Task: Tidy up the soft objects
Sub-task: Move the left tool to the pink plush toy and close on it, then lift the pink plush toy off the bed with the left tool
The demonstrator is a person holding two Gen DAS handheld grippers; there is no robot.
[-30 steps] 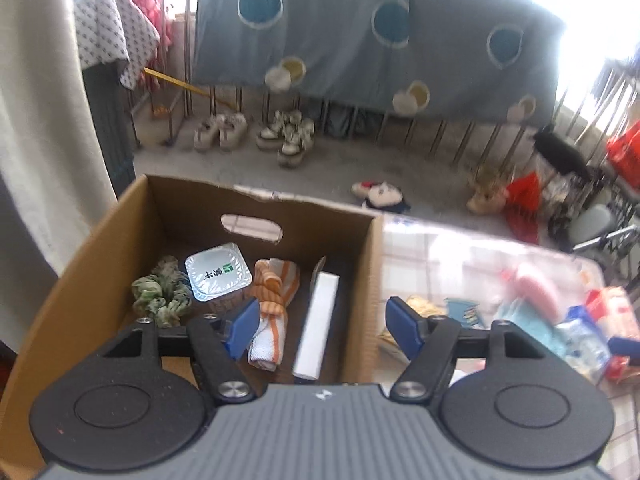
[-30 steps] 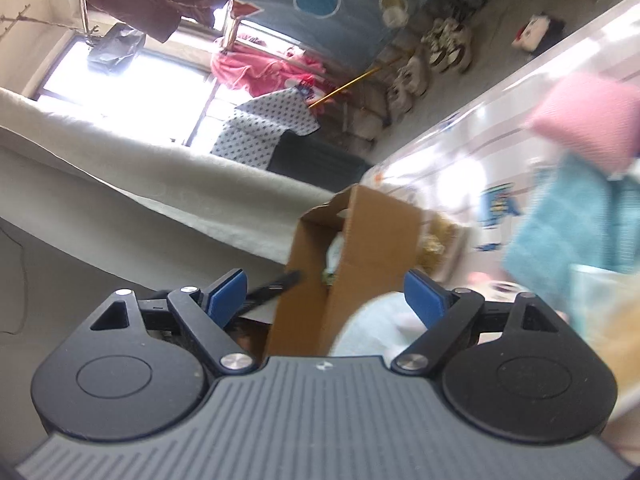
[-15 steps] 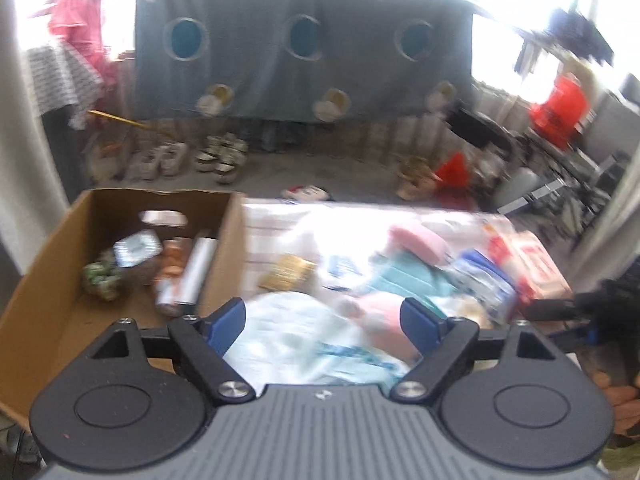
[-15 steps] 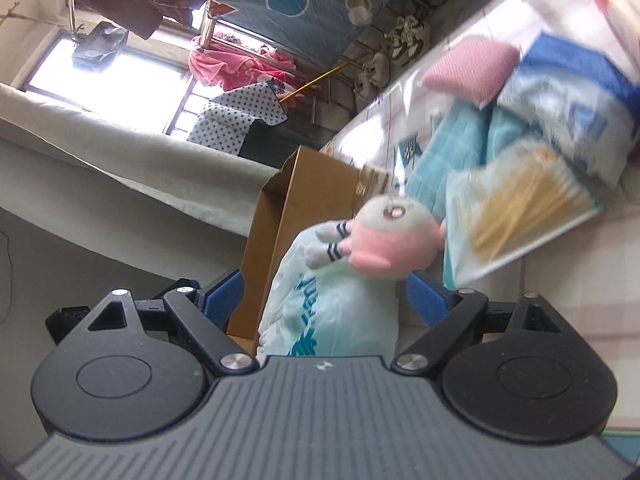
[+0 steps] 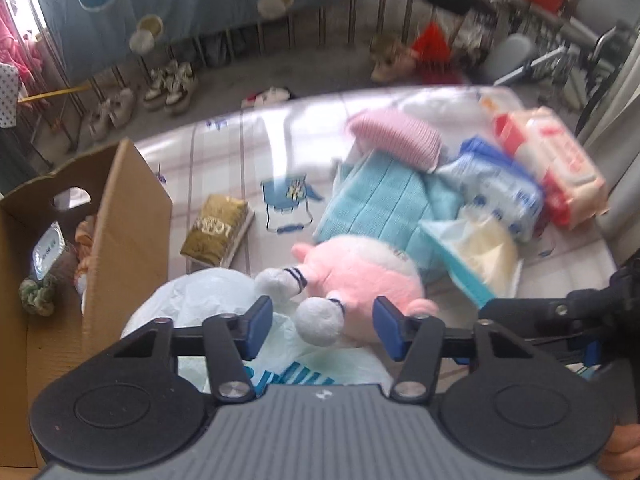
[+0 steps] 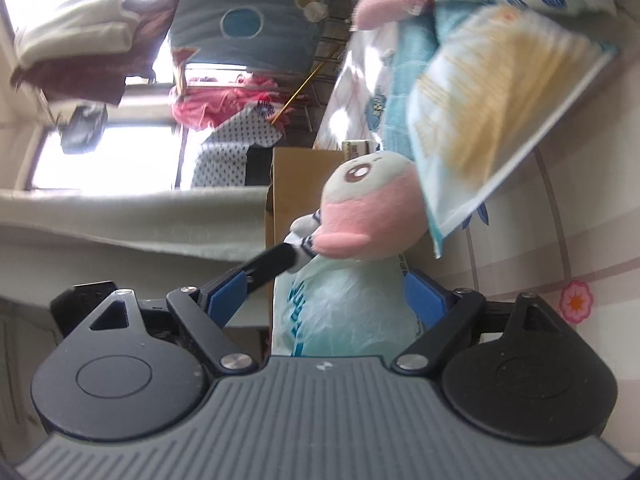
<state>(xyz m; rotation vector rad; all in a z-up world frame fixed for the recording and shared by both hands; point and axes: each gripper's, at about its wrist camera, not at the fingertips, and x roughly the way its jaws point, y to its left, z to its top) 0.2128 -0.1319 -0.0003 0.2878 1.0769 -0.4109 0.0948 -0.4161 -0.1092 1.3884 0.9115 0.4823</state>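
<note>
Pink plush toy [image 5: 360,280] lies on a pale plastic bag [image 5: 200,300] beside the cardboard box [image 5: 128,232], within reach of both tools. Left gripper [image 5: 319,330], its jaws having just been closing, brackets the toy's white foot [image 5: 320,318] without visibly pressing it. Right gripper [image 6: 326,298] stands wide around the bag, apparently to steady it. Only the left view shows the box's contents; only the right shows the toy's face.
</note>
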